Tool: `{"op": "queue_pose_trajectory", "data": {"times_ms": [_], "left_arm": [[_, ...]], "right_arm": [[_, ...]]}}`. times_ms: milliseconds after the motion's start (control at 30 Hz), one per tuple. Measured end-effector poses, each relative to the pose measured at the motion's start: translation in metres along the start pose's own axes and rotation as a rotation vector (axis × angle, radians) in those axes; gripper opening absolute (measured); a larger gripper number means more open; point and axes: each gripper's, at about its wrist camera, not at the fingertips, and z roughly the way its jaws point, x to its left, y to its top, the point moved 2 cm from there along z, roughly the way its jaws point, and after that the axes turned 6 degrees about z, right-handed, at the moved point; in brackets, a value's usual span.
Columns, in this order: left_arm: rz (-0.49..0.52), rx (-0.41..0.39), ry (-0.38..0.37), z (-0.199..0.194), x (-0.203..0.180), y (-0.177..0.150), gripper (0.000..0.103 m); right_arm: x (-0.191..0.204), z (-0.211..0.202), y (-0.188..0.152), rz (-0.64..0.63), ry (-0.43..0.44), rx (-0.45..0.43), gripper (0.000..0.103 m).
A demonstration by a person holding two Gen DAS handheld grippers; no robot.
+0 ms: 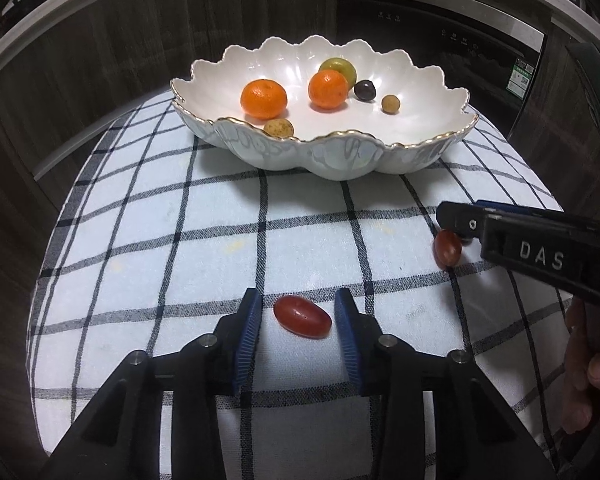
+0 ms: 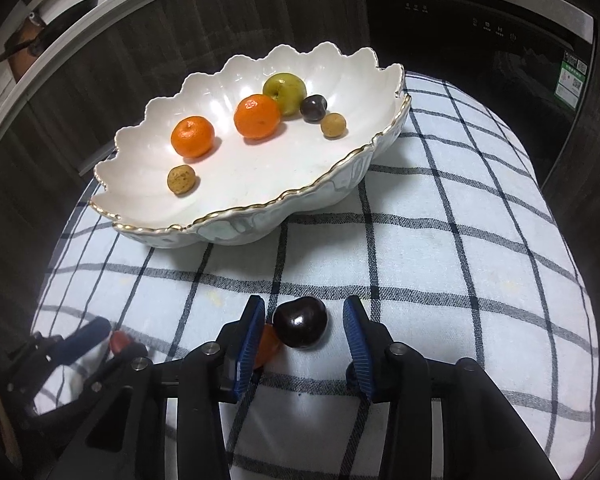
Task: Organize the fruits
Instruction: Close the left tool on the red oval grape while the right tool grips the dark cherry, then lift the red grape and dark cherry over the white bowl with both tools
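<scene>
Left gripper (image 1: 299, 312): nearest the left wrist lens; jaws apart, straddling a red grape tomato (image 1: 302, 316) lying on the cloth, neither blue pad touching it.
Right gripper (image 2: 305, 322): jaws spread wide around a dark cherry (image 2: 300, 322) resting on the cloth; small gap on the left pad's side, wider gap on the right.
Second red tomato (image 1: 447, 248): just beside the right gripper's left finger, outside the jaws; partly hidden behind that finger in the right wrist view, blurred in the left wrist view.
Scalloped white bowl (image 1: 420, 80): gold-edged rim, standing at the far side of the table, well apart from both grippers.
Bowl contents: two mandarins (image 2: 192, 137) (image 2: 257, 116), a green fruit (image 2: 285, 88) touching the farther mandarin, a dark cherry-like fruit (image 2: 313, 108), two small tan round fruits (image 2: 333, 125) (image 2: 182, 179).
Checked cloth (image 1: 180, 240): white with dark grid lines, covering the table under bowl and loose fruit.
Background: dark wood-grain cabinet fronts and a black appliance panel (image 2: 480, 32) behind the table.
</scene>
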Motion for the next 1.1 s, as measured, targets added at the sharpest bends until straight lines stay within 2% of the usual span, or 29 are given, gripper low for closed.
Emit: {"op": "queue_pose_trajectory", "data": {"times_ms": [167, 367, 600, 1100], "left_arm": [[-0.003, 0.006, -0.012, 0.002, -0.001, -0.001, 0.029], [-0.005, 0.004, -0.019, 0.002, -0.001, -0.001, 0.027], [-0.002, -0.016, -0.017, -0.004, -0.002, 0.001, 0.027], [-0.024, -0.061, -0.018, -0.026, 0.005, 0.009, 0.027]], "right_arm": [[-0.002, 0.005, 0.0, 0.015, 0.011, 0.013, 0.042], [0.0, 0.007, 0.0, 0.002, 0.02, 0.018, 0.03], [0.001, 0.004, 0.001, 0.0, 0.024, 0.016, 0.029], [0.012, -0.026, 0.011, -0.026, 0.033, -0.045, 0.029]]}}
